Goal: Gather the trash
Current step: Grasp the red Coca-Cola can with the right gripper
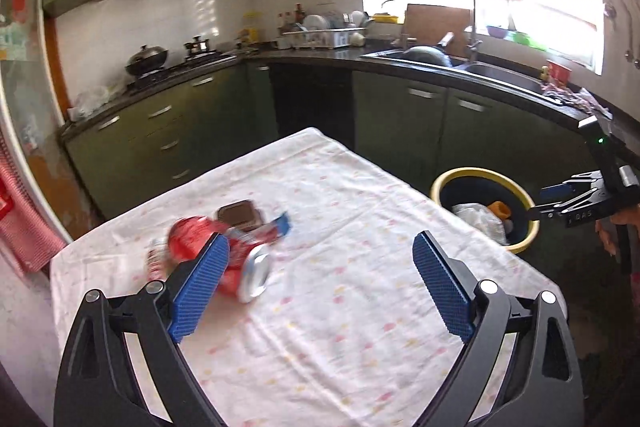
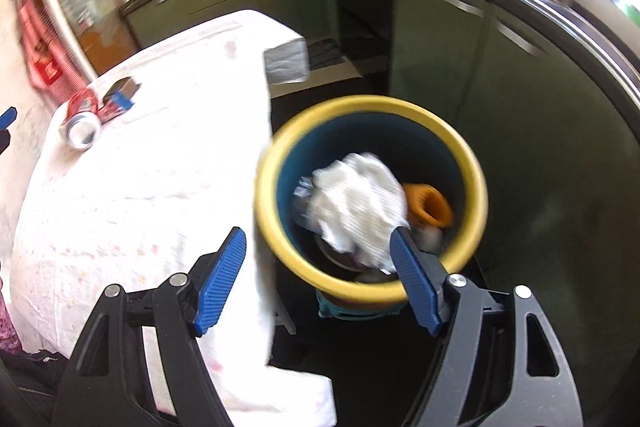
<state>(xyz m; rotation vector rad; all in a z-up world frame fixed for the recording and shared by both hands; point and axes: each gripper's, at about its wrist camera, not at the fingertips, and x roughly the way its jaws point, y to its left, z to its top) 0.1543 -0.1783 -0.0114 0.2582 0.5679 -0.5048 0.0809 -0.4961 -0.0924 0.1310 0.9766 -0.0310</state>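
A crushed red can (image 1: 240,267) with a silver end lies on the white tablecloth (image 1: 340,307), beside red wrappers (image 1: 188,237), a brown square pack (image 1: 239,215) and a blue-ended wrapper (image 1: 280,225). My left gripper (image 1: 320,241) is open just above the cloth, and its left finger (image 1: 200,287) is close in front of the can without pressing it. My right gripper (image 2: 318,233) is open over the near rim of the yellow-rimmed blue bin (image 2: 280,131). Nothing is between its pads. In the bin lie crumpled white paper (image 2: 356,203) and an orange piece (image 2: 430,205).
The bin (image 1: 476,174) stands on the dark floor off the table's right edge, with the right gripper (image 1: 560,201) and a hand above it. Green cabinets, a sink (image 1: 480,67) and a stove with a wok (image 1: 146,61) line the far walls. A red cloth (image 1: 24,227) hangs at the left.
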